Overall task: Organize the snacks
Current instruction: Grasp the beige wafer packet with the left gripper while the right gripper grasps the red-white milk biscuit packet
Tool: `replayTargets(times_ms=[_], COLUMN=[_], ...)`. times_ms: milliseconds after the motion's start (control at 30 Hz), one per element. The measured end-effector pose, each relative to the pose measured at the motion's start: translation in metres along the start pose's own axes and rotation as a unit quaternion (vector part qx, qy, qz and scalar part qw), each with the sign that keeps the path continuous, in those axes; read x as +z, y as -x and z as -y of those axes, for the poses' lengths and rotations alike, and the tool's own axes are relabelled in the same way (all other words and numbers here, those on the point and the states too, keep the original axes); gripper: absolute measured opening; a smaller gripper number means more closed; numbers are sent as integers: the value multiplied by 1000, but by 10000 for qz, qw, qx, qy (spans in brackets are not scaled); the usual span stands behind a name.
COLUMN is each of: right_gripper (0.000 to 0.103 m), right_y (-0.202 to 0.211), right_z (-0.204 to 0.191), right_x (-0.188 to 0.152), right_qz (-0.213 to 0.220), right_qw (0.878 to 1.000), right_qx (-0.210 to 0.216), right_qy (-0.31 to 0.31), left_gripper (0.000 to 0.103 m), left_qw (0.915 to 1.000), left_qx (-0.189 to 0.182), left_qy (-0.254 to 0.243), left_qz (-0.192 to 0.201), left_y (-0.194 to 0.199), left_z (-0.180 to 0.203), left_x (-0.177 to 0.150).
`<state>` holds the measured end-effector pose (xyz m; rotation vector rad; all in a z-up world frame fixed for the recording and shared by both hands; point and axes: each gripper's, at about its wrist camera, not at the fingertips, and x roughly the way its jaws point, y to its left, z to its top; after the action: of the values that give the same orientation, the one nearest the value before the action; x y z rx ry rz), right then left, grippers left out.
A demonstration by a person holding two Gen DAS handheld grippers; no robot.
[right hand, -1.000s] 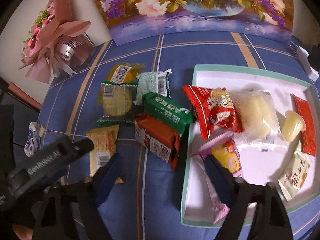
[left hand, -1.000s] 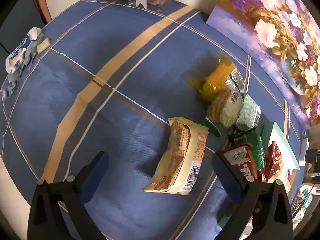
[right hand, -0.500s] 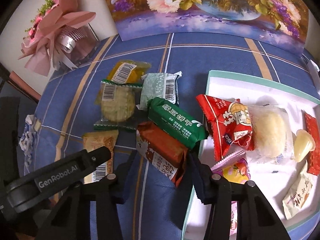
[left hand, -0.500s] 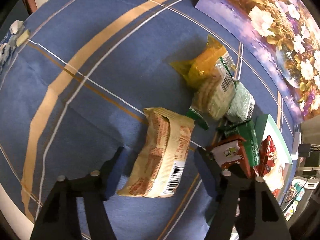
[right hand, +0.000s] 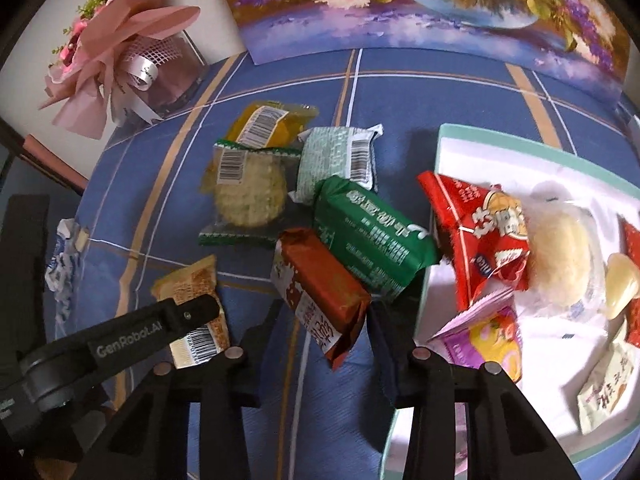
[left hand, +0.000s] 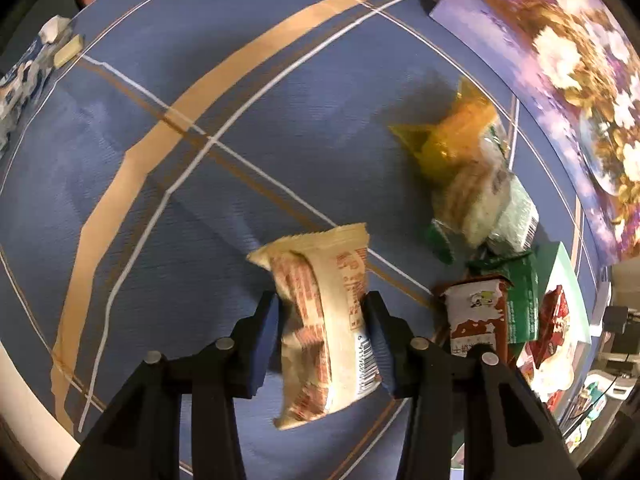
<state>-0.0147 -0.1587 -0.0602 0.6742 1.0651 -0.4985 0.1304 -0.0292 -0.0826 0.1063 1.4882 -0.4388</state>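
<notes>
A beige snack packet (left hand: 316, 264) lies on the blue plaid cloth. My left gripper (left hand: 322, 304) is closing on it, and its pads press both sides so the packet buckles. In the right wrist view this packet (right hand: 192, 280) shows under the left gripper's finger (right hand: 188, 314). My right gripper (right hand: 326, 312) is shut on a brown snack packet (right hand: 316, 280). That packet leans against a green packet (right hand: 372, 236). The mint-rimmed white tray (right hand: 500, 148) to the right holds a red packet (right hand: 472, 232) and several other snacks.
A round cracker packet (right hand: 248, 196), a yellow packet (right hand: 268, 124) and a pale green packet (right hand: 336, 160) lie behind the brown one. A pink bouquet (right hand: 120, 52) and a flower painting (right hand: 420, 4) stand at the back. A crumpled wrapper (right hand: 64, 264) lies at the left edge.
Both grippers went from wide open to closed. The left one came down around the beige packet and squeezed it. The right one closed around the brown packet.
</notes>
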Motion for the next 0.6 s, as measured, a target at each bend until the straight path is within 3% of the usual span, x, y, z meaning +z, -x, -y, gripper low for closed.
replayTargets(times_ms=[267, 467, 600], right_gripper=[44, 44, 45], right_y=[-12, -7, 3], right_z=[-10, -16, -13], right_x=[-8, -7, -2], right_qz=[-359, -134, 11], right_qw=[9989, 9989, 9985], right_qx=[306, -278, -384], right_qy=[6, 340, 398], left_gripper=[46, 46, 46], left_qw=[9999, 10000, 10000], left_qx=[29, 46, 38], left_qy=[144, 44, 4], left_qz=[14, -43, -77], left_y=[0, -2, -5], left_z=[-10, -2, 3], left_x=[4, 4, 6])
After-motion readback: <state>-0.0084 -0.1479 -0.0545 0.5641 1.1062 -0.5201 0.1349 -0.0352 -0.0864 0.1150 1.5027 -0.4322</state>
